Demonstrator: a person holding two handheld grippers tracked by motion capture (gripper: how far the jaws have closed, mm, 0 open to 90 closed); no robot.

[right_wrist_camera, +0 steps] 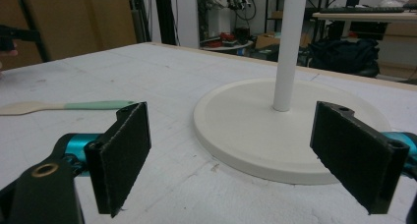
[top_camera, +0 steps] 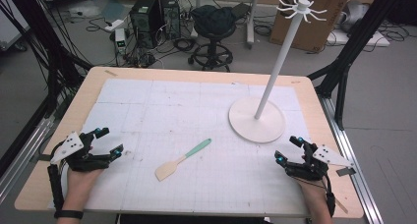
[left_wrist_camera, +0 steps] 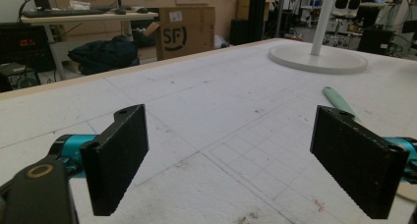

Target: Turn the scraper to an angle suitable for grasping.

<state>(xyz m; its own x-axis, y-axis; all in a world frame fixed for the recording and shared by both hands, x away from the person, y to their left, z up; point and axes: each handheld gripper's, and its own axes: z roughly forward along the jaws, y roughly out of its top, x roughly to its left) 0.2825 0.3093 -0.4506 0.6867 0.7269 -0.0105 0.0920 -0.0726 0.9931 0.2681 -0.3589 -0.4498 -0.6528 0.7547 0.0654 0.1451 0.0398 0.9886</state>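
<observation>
A spatula [top_camera: 183, 159] with a mint-green handle and a cream blade lies near the middle of the white gridded mat [top_camera: 187, 111]. Its green handle [left_wrist_camera: 338, 101] shows past the right jaw in the left gripper view, and the whole spatula [right_wrist_camera: 64, 106] lies at the left in the right gripper view. My left gripper [top_camera: 109, 141] rests open at the mat's left edge with nothing between its jaws. At the right front my right gripper [top_camera: 287, 149] is open and empty, facing the white stand's round base [right_wrist_camera: 246, 121].
A tall white stand [top_camera: 280, 67] with hooks at its top rises from a round base [top_camera: 246, 123] at the mat's right rear. The wooden table edge [top_camera: 69, 111] borders the mat. Chairs, computers, cables and cardboard boxes stand on the floor beyond.
</observation>
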